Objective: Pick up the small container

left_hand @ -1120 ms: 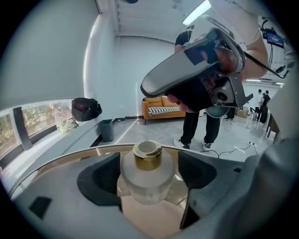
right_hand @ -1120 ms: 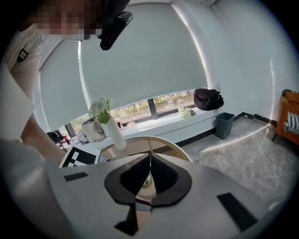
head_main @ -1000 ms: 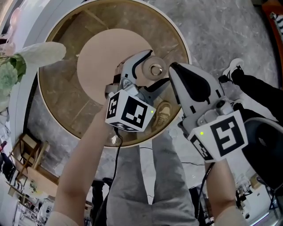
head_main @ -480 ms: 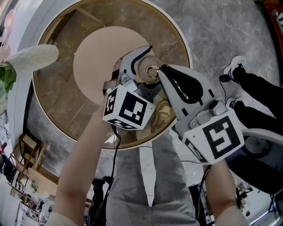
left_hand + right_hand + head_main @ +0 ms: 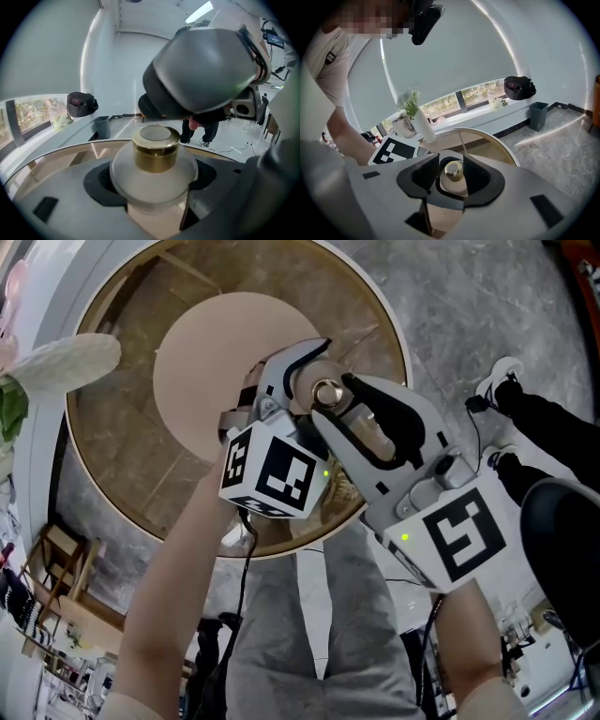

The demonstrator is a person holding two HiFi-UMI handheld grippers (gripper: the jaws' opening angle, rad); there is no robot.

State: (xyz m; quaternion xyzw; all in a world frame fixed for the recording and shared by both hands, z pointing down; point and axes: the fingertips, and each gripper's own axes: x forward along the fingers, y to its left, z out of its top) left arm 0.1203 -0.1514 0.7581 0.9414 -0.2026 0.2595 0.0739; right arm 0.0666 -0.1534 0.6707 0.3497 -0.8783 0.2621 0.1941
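Observation:
The small container [image 5: 327, 391] is a frosted glass jar with a gold cap. My left gripper [image 5: 312, 390] is shut on its round body and holds it above the table. In the left gripper view the container [image 5: 154, 161] fills the middle, pinched between the dark pads of the left gripper [image 5: 152, 183]. My right gripper [image 5: 334, 407] comes in from the right, jaws opening, one on each side of the cap. In the right gripper view the container [image 5: 453, 174] sits between the pads of the right gripper [image 5: 451, 175] with small gaps either side.
Below is a round glass table with a gold rim [image 5: 89, 474] and a beige disc [image 5: 206, 362] on it. A white vase [image 5: 61, 360] with flowers stands at the left. A person's dark legs and white shoe [image 5: 497, 385] are at the right.
My right gripper moved left to the container, and its jaws went from shut to spread around the gold cap. The left gripper kept holding the container almost still.

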